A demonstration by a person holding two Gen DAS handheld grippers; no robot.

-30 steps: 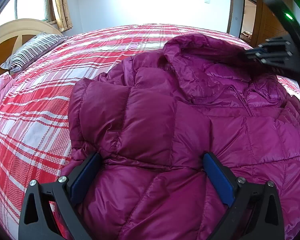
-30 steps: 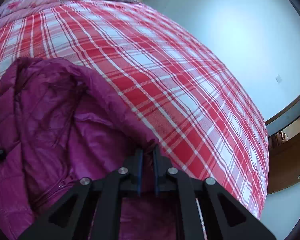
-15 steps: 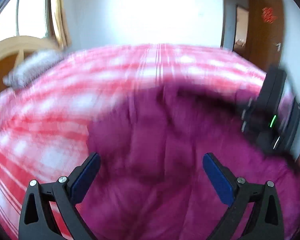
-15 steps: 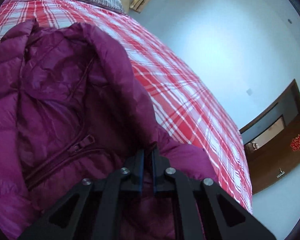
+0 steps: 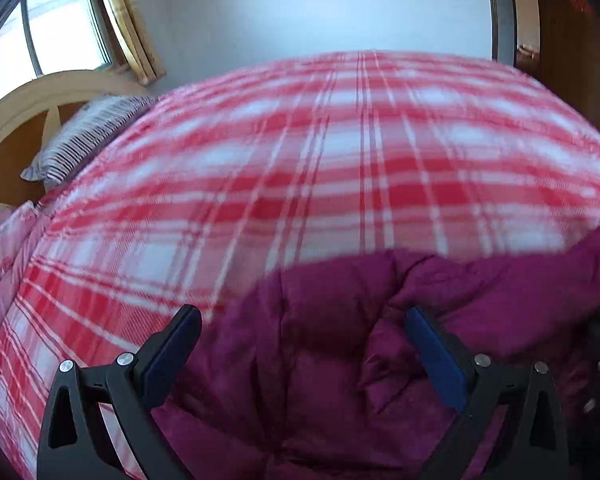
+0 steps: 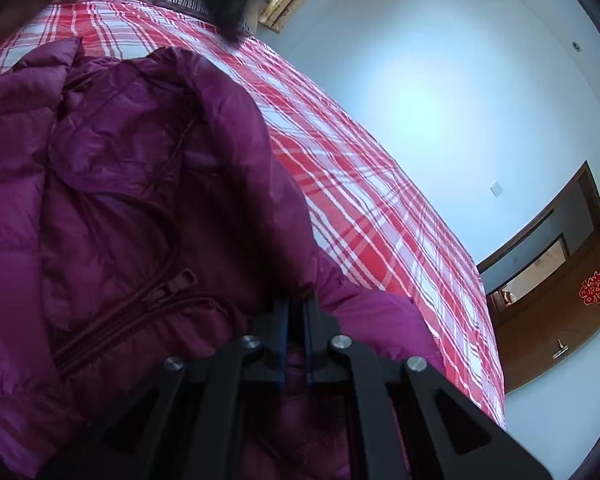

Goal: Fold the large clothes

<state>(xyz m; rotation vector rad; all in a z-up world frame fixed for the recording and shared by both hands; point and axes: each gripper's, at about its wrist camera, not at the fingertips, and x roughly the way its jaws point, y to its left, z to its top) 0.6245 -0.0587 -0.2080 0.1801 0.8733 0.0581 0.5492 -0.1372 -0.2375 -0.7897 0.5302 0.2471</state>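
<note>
Only one sign found: red paper-cut ornament (image 6: 593,288) stuck on the brown wooden door (image 6: 556,320), right wrist view, shaped like a Chinese character (strokes too small to read with certainty). Same door (image 5: 572,40) glimpsed at the upper right of the left wrist view, with a red smear on it, blurred and illegible. No brand, label or number legible on jacket (image 6: 120,200), bedspread (image 5: 320,160) or wall.
</note>
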